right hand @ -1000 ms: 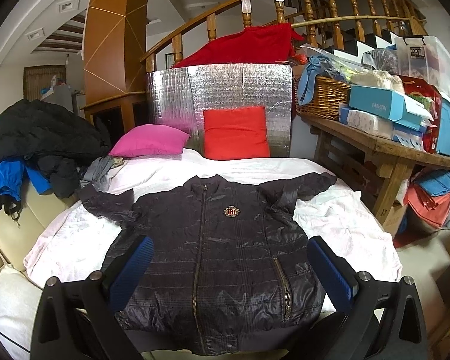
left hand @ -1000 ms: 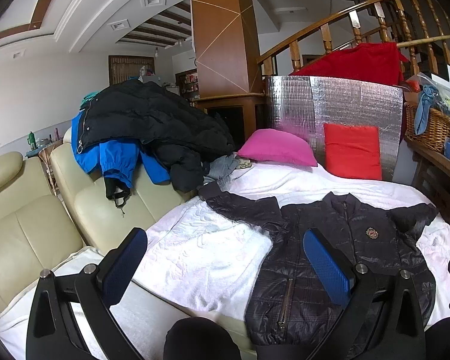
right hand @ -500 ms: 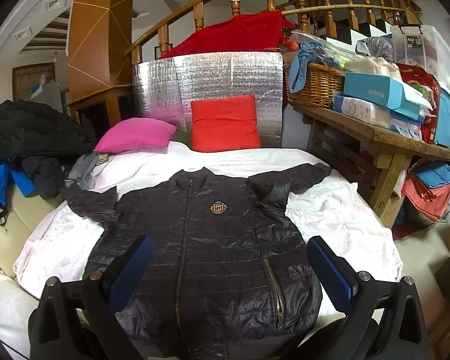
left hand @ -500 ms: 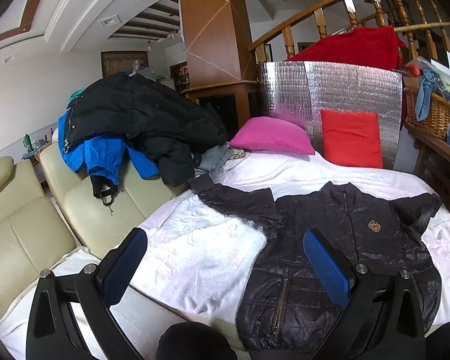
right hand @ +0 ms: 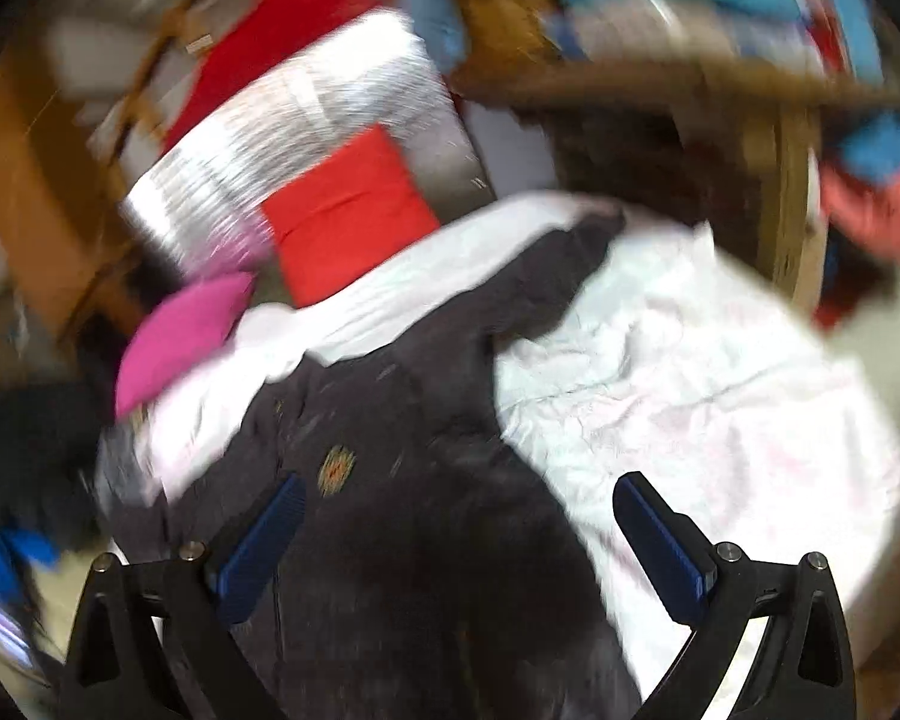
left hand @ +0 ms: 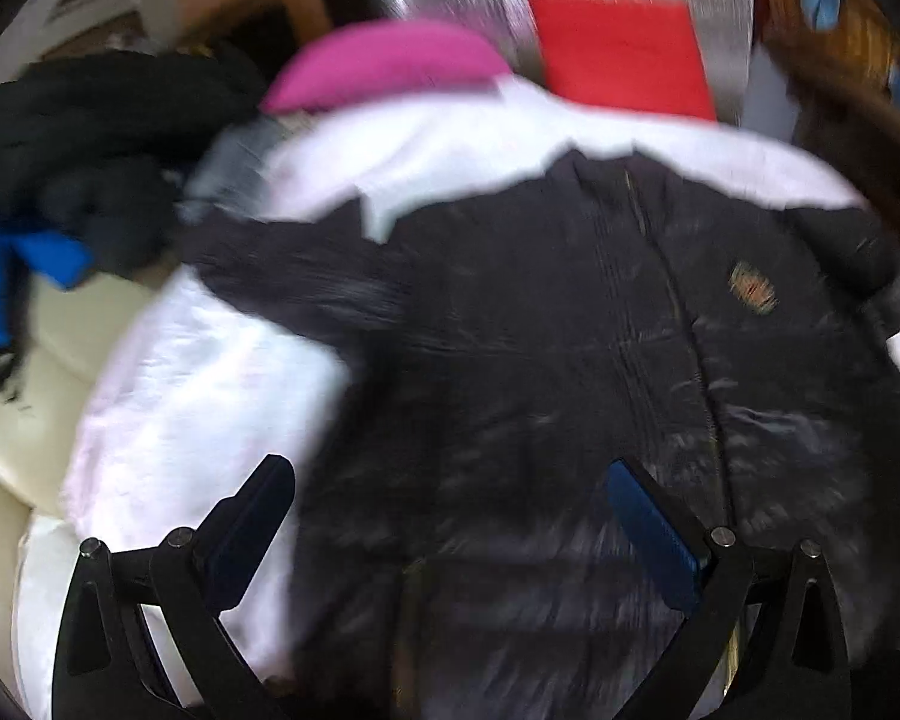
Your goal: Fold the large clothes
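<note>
Cream sofa (left hand: 42,360), wooden table (right hand: 660,84), blurred.

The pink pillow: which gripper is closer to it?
Probably the left. The left gripper hangs over the black jacket, its pink pillow side; the right gripper sits farther across.

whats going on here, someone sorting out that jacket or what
A person holds a gripper in each hand above a dark jacket spread front up on a white sheet. The left gripper and the right gripper are both open and hold nothing. No fold shows yet. Both views are motion blurred. A pink pillow and a red pillow lie beyond the collar.
</note>
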Available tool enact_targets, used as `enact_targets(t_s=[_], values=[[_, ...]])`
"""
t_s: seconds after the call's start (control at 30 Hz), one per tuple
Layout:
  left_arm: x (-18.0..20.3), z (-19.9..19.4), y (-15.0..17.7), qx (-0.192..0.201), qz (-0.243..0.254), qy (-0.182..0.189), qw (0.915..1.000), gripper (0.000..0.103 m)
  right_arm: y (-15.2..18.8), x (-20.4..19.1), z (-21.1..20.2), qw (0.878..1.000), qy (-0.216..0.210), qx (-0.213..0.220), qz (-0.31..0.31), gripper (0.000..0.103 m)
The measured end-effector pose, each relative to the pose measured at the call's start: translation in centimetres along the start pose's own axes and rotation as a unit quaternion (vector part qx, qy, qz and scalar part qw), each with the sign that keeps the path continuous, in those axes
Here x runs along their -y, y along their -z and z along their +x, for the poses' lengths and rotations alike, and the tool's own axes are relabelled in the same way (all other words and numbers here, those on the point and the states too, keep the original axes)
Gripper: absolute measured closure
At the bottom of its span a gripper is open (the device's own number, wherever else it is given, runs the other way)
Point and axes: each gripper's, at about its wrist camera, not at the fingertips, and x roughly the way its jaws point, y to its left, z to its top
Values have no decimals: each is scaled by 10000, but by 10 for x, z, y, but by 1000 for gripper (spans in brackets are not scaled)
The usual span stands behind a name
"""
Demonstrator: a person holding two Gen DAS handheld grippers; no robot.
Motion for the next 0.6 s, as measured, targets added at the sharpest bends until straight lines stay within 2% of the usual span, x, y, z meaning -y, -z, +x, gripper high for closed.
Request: enact_targets(t_s=[0.07,0.2,0.27,0.33,0.4,0.5,0.6], values=[[14,32,-10,-148,53,27,9999,0,-27,45,37,9965,-263,-80,787,0],[32,73,-27,-209,66,164,9996,0,-63,93,100,9850,-717,-238,1553,0],[36,86,-27,-247,195,176,9993,0,-82,109,134,9747,-1128,-272,1912,0],[40,101,-23,-402,306,218,9985,0,-95,121,161,9684,-1183,-219,2185,1],[37,100,-21,-305,227,340,9987,0,-106,129,187,9638,-1237,-217,2351,5],[34,105,-24,-319,300,500,9978,0,-120,142,221,9573,-1245,-256,2597,15],[26,110,-23,-278,98,674,9973,0,-131,159,253,9493,-1213,-258,2888,26]])
